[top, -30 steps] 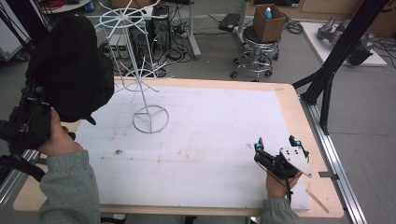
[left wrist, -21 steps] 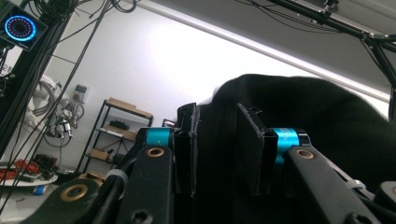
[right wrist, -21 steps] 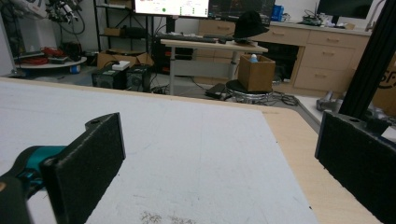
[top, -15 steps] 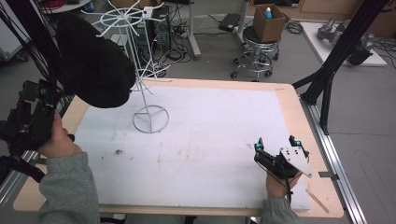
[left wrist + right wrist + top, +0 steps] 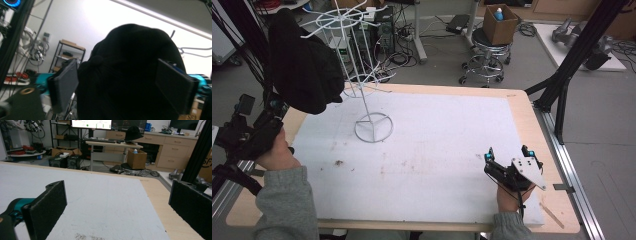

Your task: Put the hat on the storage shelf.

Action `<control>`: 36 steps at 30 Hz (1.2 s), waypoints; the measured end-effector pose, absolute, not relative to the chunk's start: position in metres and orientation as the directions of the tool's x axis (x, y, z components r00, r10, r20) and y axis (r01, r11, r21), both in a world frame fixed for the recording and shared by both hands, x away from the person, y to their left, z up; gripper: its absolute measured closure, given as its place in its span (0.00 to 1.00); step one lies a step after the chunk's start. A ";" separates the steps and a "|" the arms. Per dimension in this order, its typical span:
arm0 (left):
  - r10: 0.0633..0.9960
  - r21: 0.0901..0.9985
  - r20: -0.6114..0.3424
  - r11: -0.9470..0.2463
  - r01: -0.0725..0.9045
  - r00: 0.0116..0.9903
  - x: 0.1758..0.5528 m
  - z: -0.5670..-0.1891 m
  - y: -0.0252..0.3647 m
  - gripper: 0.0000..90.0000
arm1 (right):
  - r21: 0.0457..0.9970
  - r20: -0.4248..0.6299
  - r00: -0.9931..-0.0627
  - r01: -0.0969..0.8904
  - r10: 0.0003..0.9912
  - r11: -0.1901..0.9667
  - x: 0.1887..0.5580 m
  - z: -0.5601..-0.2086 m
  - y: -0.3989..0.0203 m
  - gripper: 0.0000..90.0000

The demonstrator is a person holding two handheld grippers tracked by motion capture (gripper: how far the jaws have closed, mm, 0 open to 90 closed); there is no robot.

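The soft, floppy black knit hat point(image 5: 304, 67) looked light; left gripper point(image 5: 120, 85) pinched its fabric edge, right gripper point(image 5: 509, 161) sat wide apart, empty.

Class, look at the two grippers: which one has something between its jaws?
The left gripper: a black hat sits between its jaws beside the white wire stand. The right gripper is open, empty.
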State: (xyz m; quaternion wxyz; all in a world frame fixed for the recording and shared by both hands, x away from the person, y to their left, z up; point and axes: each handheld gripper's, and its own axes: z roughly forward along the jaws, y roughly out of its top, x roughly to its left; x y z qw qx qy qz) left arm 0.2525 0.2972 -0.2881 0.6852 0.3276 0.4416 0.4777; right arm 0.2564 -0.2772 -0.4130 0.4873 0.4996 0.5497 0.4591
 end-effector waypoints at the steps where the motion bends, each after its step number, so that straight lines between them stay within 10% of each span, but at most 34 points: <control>1: 0.946 0.876 -0.288 0.323 -0.358 0.150 0.253 -0.289 0.297 0.19 | 0.992 -0.077 -0.026 0.102 0.997 0.079 0.256 -0.413 -0.277 0.01; 36: 0.992 0.968 -0.084 0.104 -0.229 0.094 0.242 -0.322 0.307 0.02 | 0.993 -0.075 -0.012 0.089 0.997 0.076 0.254 -0.412 -0.278 0.01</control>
